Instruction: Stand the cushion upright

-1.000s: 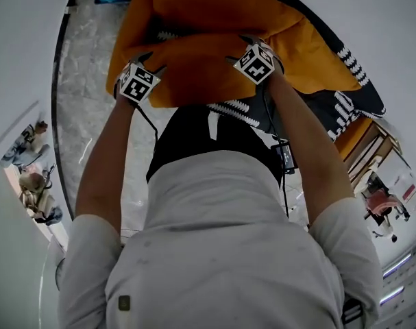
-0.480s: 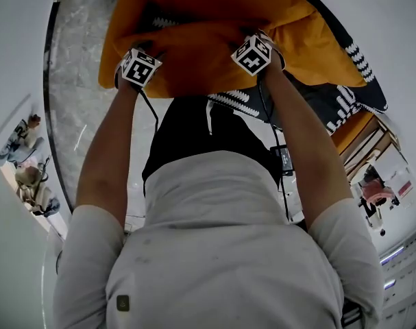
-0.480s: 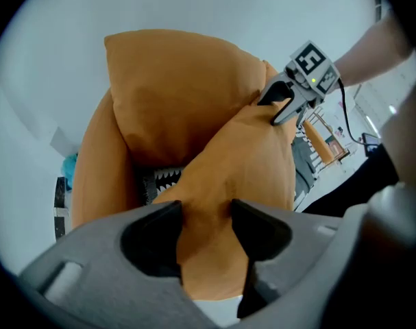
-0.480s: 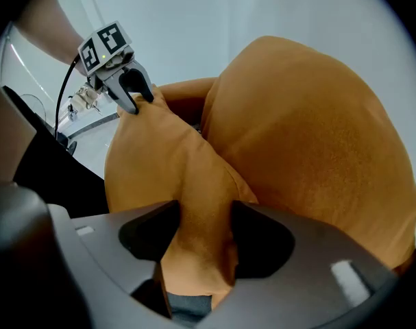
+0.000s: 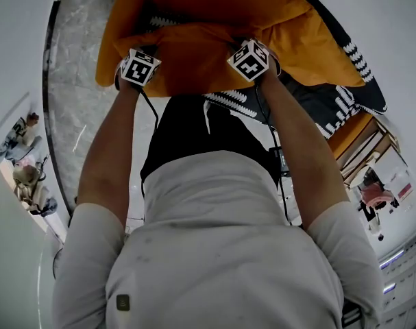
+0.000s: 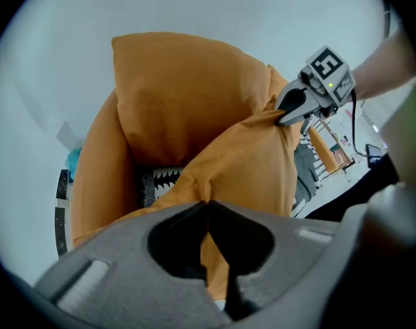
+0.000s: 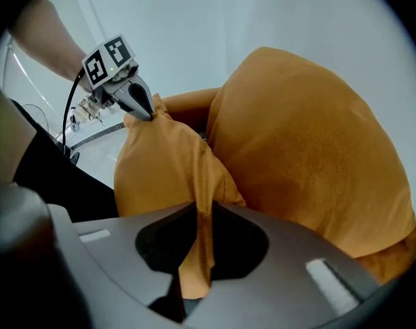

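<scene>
A small orange cushion (image 5: 194,60) lies flat on the seat in front of a bigger orange cushion (image 5: 214,2). My left gripper (image 5: 144,55) pinches the near left corner of the small cushion (image 6: 242,163); its jaws have just been closing and a fold of orange cloth sits between them. My right gripper (image 5: 252,46) has just been closing too and is shut on a fold at the near right corner of the cushion (image 7: 160,170). Each gripper view shows the other: the right gripper (image 6: 284,118) and the left gripper (image 7: 147,112), both nipping cloth.
The big back cushion (image 7: 310,163) leans against a pale wall. A black-and-white patterned throw (image 5: 345,94) covers the seat at right. Marble floor (image 5: 77,94) lies at left, wooden furniture (image 5: 362,139) at right. The person's torso fills the lower head view.
Both grippers have come down onto the small cushion's near edge. Their spread fingers have closed, each on a fold of orange cloth.
</scene>
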{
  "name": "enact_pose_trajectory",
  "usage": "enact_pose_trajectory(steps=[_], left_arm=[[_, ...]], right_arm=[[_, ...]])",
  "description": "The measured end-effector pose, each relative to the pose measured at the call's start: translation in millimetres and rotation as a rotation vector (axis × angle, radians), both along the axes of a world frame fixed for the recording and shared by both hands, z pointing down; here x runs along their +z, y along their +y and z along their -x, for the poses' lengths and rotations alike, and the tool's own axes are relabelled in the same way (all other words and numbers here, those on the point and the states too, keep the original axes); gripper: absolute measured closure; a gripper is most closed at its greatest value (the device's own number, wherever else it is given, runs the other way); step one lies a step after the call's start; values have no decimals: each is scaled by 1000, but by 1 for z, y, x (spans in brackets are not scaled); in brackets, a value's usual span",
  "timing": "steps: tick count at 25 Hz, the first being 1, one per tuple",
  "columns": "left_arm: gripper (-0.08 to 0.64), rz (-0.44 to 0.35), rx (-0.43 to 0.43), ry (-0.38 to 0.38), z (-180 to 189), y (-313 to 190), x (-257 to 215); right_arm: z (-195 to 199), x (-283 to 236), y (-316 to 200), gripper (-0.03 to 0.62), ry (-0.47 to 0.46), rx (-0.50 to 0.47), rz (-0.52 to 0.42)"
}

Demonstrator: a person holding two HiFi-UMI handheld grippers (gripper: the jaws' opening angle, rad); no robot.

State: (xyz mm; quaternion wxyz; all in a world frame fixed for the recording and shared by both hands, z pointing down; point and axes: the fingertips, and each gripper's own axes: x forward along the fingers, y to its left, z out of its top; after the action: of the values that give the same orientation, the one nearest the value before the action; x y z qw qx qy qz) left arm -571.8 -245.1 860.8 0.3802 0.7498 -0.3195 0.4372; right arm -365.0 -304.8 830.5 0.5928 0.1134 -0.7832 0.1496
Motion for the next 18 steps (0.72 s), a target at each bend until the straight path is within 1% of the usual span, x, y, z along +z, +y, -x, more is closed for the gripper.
enact_pose_trajectory(steps=[6, 10, 14, 18], left_arm=[[552, -30, -27, -20, -4, 20, -22], [552, -84, -58, -17, -11, 42, -49], [554, -151, -73, -31, -30, 66, -88], [554, -216, -70, -40, -62, 85, -122]], right_arm=[[-5, -24, 23, 558, -83, 44, -4], [-14, -50, 50, 560, -146, 74, -11], [-36, -82, 80, 561, -203, 97, -37], [-73, -112, 106, 563, -249, 154, -74]])
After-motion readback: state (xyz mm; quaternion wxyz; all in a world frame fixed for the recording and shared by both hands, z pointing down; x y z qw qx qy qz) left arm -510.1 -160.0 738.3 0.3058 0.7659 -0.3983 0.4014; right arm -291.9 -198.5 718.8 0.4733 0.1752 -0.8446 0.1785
